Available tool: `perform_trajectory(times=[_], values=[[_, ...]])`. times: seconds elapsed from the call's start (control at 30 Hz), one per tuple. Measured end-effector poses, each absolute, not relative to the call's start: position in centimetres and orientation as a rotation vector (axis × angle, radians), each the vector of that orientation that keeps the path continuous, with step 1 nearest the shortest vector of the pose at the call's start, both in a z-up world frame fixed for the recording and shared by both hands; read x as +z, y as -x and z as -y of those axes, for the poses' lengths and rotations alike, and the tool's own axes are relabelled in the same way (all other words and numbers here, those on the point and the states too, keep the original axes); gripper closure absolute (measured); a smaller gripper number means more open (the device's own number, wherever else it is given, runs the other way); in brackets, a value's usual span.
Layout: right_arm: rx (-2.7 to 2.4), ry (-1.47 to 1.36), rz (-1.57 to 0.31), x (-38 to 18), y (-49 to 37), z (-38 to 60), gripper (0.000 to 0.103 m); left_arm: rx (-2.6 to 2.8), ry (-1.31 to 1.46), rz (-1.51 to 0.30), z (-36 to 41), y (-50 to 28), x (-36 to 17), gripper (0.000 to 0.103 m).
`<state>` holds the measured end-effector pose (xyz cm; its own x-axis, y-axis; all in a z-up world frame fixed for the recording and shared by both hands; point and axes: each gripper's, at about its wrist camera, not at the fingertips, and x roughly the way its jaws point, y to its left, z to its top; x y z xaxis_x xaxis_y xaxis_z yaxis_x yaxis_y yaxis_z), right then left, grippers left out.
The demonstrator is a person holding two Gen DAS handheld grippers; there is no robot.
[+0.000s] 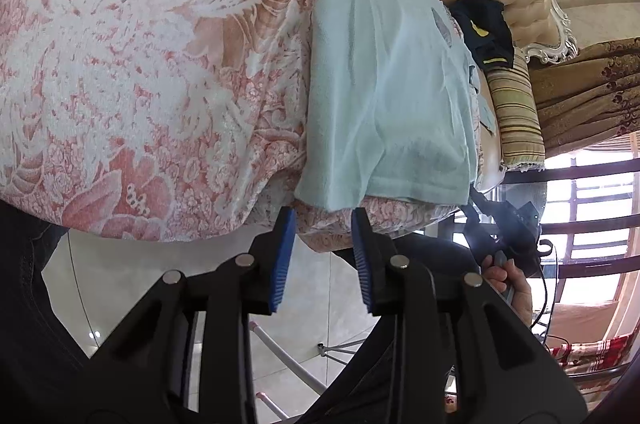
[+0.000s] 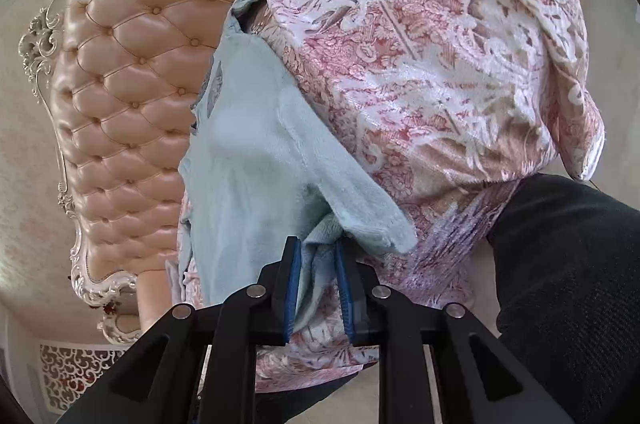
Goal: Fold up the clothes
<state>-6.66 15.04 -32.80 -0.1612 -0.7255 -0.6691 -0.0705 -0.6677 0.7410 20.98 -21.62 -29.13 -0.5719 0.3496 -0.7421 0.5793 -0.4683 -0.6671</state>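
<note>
Blue ribbed pads line both claws. Nearest in the left wrist view, the left claw (image 1: 323, 224) is released, its fingers spread with nothing between them, hovering just short of the hem of a pale mint T-shirt (image 1: 384, 91). That hem hangs slightly over the near edge of the bed, whose pink and white floral bedspread (image 1: 132, 63) fills most of the left side. Off to the right a hand (image 1: 510, 284) holds the other tool by its grip. In the right wrist view, the right claw (image 2: 318, 244) is clenched on a bunched fold of the T-shirt's (image 2: 248, 159) fabric near a short sleeve (image 2: 360, 199), and the cloth runs down between the two pads. A dark-clad part of the person (image 2: 568, 264) stands just beside the bed at the right. The shirt lies lengthwise along the bedspread (image 2: 432, 63), close to the edge that meets the headboard. Farther along, a dark garment with yellow marks (image 1: 486, 31) lies crumpled past the shirt's far end, next to a striped cushion (image 1: 518, 111). Beyond it rises a tufted peach headboard (image 2: 132, 83) with an ornate white carved frame (image 2: 40, 39), and brown patterned curtains (image 1: 588, 91) hang by a barred window (image 1: 592, 220).
</note>
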Motion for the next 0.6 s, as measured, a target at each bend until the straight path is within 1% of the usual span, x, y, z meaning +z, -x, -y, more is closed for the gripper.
perform_trajectory(times=[0.07, 0.33, 0.37, 0.4, 0.47, 0.6], values=[[-1.909, -1.649, 0.875, -32.3, 6.2, -15.0, 0.097, -2.169, -1.364, -1.526, 21.6, -21.0, -29.1, 0.071], [-2.021, -1.647, 0.75, -30.3, 4.6, -14.9, 0.098, -2.162, -1.358, -1.553, 21.9, -20.9, -29.5, 0.071], [-2.035, -1.646, 0.734, -30.1, 4.4, -14.9, 0.098, -2.161, -1.353, -1.561, 21.9, -20.9, -29.7, 0.068], [-2.048, -1.645, 0.718, -29.8, 4.2, -14.9, 0.098, -2.164, -1.34, -1.564, 22.0, -20.9, -29.8, 0.06], [-2.075, -1.641, 0.686, -29.3, 3.8, -14.9, 0.098, -2.192, -1.298, -1.558, 22.2, -20.9, -29.8, 0.051], [-2.109, -1.588, 0.625, -27.4, 3.8, -14.7, 0.098, -2.23, -1.258, -1.526, 23.1, -20.3, -30.1, 0.05]])
